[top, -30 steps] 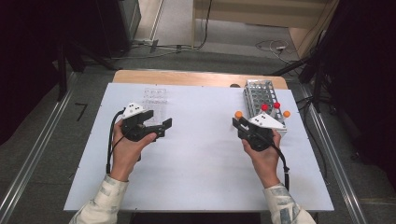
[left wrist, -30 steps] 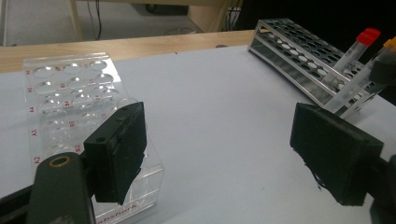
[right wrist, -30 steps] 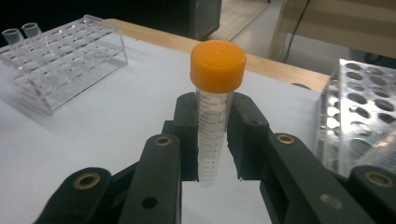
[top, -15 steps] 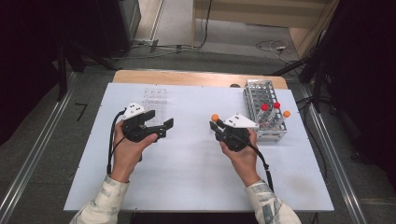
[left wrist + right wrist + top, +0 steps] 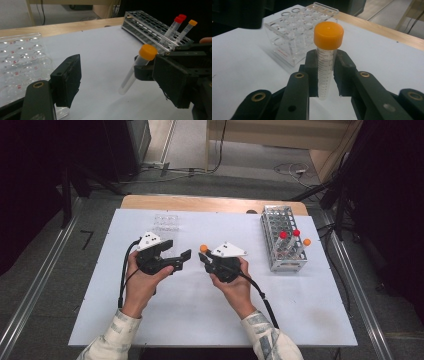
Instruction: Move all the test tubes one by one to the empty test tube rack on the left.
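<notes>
Carried from metal rack [image 5: 285, 245] to mid-desk, orange-capped tube [image 5: 325, 60] pinched in right claw [image 5: 204, 258]; left claw [image 5: 181, 261], empty, narrowing for handover.

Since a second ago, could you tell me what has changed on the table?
The right gripper, shut on the orange-capped tube, moved left from the metal rack toward the left gripper, whose jaws have just been closing, nothing between them. Rack and clear tray stayed.

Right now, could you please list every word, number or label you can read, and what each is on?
Tube in the right gripper: printed scale marks with small figures, too blurred to read.
Clear well plate: small red marks beside the wells, too small to read.
Nothing else carries text.
</notes>
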{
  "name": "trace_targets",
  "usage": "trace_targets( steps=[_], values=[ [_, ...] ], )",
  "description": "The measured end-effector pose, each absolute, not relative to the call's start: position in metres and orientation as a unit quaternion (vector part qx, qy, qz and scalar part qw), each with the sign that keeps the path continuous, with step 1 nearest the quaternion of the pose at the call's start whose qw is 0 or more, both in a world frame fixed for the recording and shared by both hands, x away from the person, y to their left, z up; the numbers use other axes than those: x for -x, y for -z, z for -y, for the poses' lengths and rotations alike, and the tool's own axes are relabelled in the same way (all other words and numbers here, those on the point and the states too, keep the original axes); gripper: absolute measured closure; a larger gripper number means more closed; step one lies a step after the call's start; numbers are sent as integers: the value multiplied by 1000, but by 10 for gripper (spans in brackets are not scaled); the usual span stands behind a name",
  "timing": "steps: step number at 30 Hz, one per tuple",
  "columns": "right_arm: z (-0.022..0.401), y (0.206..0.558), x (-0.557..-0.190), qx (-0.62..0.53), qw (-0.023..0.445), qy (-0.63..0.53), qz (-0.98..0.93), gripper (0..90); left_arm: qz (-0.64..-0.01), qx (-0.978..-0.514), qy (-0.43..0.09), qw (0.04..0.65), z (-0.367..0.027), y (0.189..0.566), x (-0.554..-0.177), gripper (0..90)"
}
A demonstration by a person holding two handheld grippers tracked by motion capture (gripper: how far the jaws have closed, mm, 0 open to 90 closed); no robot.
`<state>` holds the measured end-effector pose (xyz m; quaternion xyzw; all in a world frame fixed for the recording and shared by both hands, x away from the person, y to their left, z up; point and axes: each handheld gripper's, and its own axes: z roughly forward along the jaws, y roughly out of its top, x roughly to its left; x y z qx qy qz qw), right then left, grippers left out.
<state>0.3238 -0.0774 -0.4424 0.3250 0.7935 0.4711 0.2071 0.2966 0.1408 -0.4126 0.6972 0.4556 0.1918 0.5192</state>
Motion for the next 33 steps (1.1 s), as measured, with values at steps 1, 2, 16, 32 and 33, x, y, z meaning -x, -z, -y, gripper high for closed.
trace_targets(
  steps=[1, 2, 16, 32, 33],
  values=[
    [74, 443, -323, -323, 207, -470, -795, 717, -454, -698, -192, 519, -140, 413, -296, 251],
    [71, 443, -323, -321, 205, -471, -796, 717, -453, -699, -193, 519, -139, 413, -296, 258],
    [44, 452, -317, -306, 190, -466, -808, 717, -440, -726, -183, 496, -130, 424, -299, 489],
    [40, 451, -316, -301, 189, -467, -810, 717, -432, -730, -188, 494, -129, 424, -298, 700],
    [40, 451, -316, -301, 190, -467, -809, 716, -432, -730, -190, 494, -129, 424, -298, 702]
  ],
)
